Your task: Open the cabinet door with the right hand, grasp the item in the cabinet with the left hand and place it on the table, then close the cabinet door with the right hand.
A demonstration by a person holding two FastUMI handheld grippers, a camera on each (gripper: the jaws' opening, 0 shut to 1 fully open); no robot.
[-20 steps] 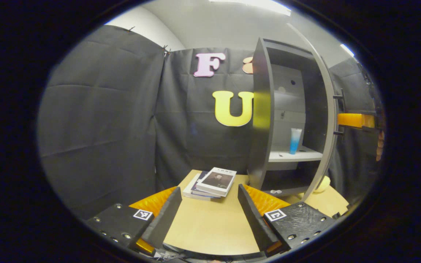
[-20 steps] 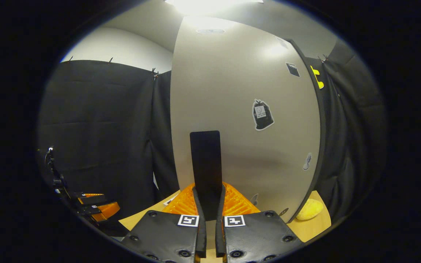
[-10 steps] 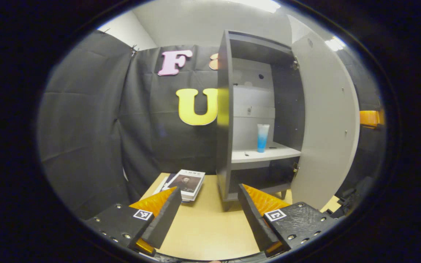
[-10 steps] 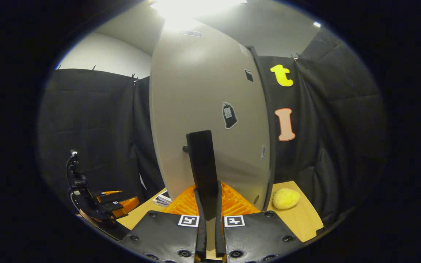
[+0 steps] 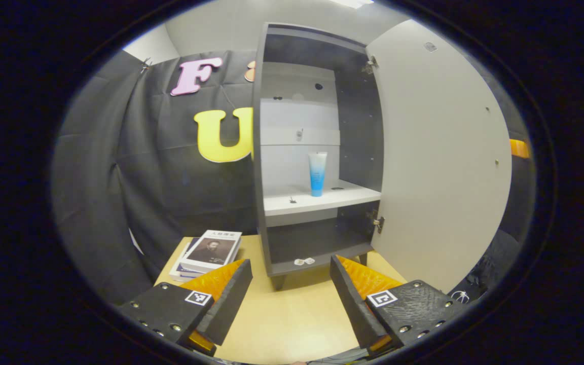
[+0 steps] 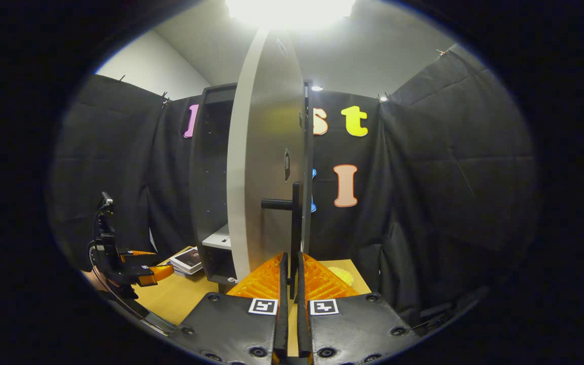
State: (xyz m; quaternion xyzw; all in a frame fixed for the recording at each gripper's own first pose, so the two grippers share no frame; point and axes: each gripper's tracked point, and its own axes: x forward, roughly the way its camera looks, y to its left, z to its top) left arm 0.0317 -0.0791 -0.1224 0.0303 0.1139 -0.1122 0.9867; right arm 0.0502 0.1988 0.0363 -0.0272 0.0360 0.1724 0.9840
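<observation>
The tall dark grey cabinet (image 5: 308,152) has a pale grey inner shelf (image 5: 317,198) and a light grey door (image 5: 439,157) with a black bar handle (image 6: 294,218). On the shelf, the plastic tube (image 5: 317,173) fades from white at the top to blue at its cap. The wooden table (image 5: 287,314) is light tan, and the top book of the stack (image 5: 210,251) has a white cover with a dark portrait photo.

left tongs (image 5: 290,294) spread, right tongs (image 6: 290,276) pinched together

A tall dark-grey cabinet (image 5: 271,152) stands on the pale wooden table (image 5: 292,319) with its light-grey door (image 5: 439,157) swung wide, a blue-and-white tube (image 5: 317,174) upright on its white shelf (image 5: 317,200).
</observation>
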